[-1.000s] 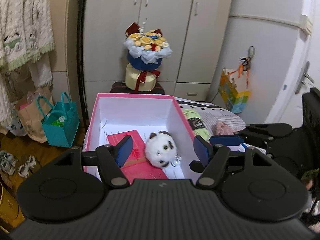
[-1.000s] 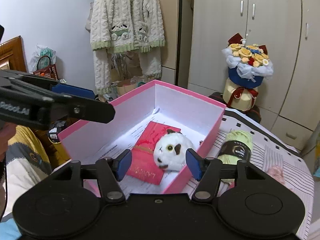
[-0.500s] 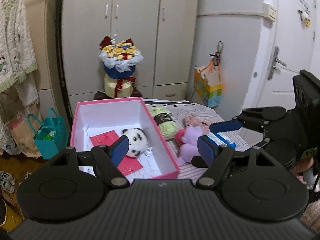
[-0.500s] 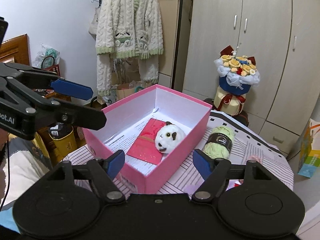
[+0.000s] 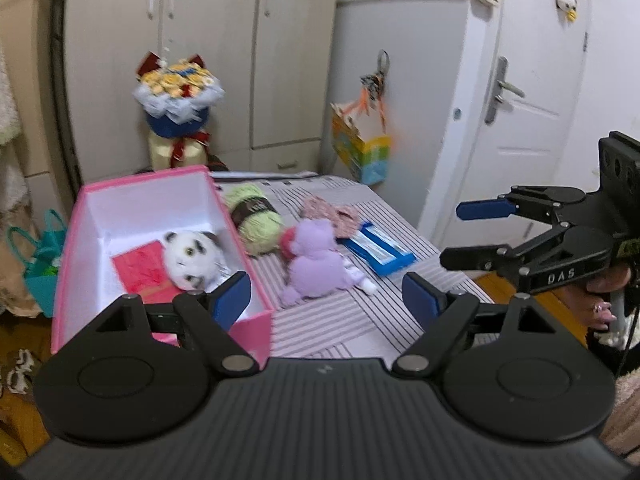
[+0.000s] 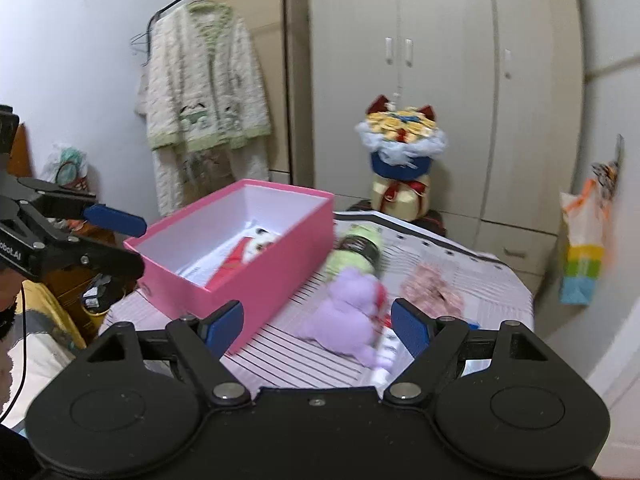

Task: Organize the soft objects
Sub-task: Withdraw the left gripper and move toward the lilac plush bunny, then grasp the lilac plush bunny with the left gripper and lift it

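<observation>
Over on the left, the pink box [image 5: 160,240] sits open on the striped tabletop [image 5: 340,320], and the panda plush [image 5: 192,256] is already lying inside it, on top of a red card [image 5: 140,272]. One soft thing in, then, by the look of it!

Just beside the box wall lies the green yarn ball [image 5: 256,220] with its dark paper band, on its side. Next along, touching the yarn, the purple plush [image 5: 316,264] is sprawled on the stripes, and behind it a small pink floral fabric piece [image 5: 332,212]. A blue packet [image 5: 378,250] lies to the right of the plush.

Now the tools. The left hand-held gripper [image 5: 326,300] has just been opening, nothing between its blue pads, released and hanging above the near edge of the tabletop, box corner under its left finger. The right hand-held gripper [image 6: 316,322] has just been opening as well, jaws spread and empty, and from its own camera the purple plush sits right in the gap ahead, not yet touched. In the left view it hangs well off to the right.

The purple plush looks like the next candidate. It should be light and squashy, no breakage worry, but it will sag and flop if pinched by a limb. Best bet, I'd say: close across the round body, deep enough that the stuffing compresses and the fuzz does not slip. The yarn ball would squeeze too; take it across the banded middle so no strands pull loose.
</observation>
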The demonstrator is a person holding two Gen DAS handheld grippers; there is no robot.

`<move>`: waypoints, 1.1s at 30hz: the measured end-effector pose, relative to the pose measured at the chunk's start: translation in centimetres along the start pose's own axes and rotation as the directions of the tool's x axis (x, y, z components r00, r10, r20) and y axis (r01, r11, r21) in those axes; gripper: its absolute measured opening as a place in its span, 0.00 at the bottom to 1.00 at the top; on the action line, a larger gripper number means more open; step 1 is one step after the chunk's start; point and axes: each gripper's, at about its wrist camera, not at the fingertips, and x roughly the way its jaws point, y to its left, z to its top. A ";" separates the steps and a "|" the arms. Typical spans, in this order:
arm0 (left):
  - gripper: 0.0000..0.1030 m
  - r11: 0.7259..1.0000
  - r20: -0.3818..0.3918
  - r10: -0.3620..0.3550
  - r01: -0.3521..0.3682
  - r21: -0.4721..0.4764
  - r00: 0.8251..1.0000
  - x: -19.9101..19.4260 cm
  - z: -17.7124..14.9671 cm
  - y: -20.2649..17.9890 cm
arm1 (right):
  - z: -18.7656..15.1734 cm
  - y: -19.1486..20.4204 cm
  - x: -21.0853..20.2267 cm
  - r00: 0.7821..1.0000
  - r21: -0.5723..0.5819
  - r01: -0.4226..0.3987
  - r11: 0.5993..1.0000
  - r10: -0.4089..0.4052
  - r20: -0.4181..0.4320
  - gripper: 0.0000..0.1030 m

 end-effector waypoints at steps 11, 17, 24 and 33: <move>0.78 1.000 -0.066 -0.027 0.027 0.011 0.997 6.6 -0.8 -3.0 | -5.0 -2.8 2.1 0.999 0.007 -0.027 1.000 0.027 -0.024 0.82; 0.74 1.000 -0.092 -0.009 0.010 0.015 0.996 10.7 -1.3 -4.0 | -6.9 -3.2 5.3 1.000 -0.033 -0.021 0.999 0.020 -0.022 0.82; 0.74 0.996 -0.091 0.092 -0.092 0.006 0.992 15.2 -1.3 -3.7 | -7.6 -3.0 9.5 1.000 -0.094 -0.009 0.996 0.008 -0.011 0.82; 0.74 0.980 -0.091 0.192 -0.197 -0.043 0.977 19.6 -0.8 -2.2 | -7.0 -2.7 14.8 0.999 -0.061 -0.019 0.998 0.017 -0.045 0.82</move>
